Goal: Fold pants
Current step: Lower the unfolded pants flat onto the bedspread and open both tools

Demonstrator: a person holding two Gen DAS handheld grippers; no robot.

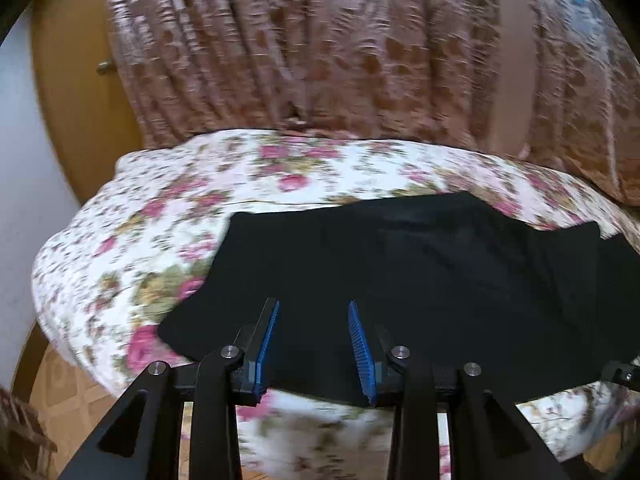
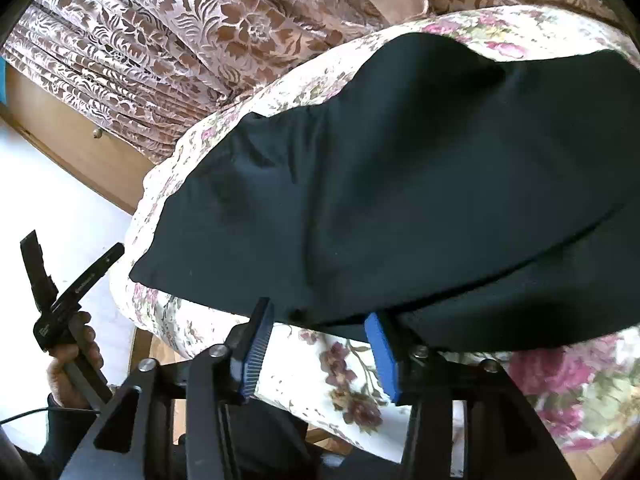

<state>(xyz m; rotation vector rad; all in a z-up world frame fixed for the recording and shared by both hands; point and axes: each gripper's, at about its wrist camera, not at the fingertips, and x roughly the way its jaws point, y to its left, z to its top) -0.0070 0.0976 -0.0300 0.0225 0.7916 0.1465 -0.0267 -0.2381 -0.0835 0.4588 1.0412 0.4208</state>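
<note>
Seemingly free, black pants (image 2: 400, 184) lie beyond right tool (image 2: 320, 320).

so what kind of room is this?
Probably a bedroom at home: black pants lie on a white quilt printed with pink roses, a pleated brown floral curtain hangs behind, and a wooden cabinet door with a small knob stands left.

The left wrist view is motion-blurred: the curtain (image 1: 320, 48) and the bedspread (image 1: 168, 216) flowers smear. The pants (image 1: 400, 264) run off its right edge. In the right wrist view the pants (image 2: 400, 184) leave at right, and the left tool (image 2: 60, 280) is partly cut off at lower left.
</note>
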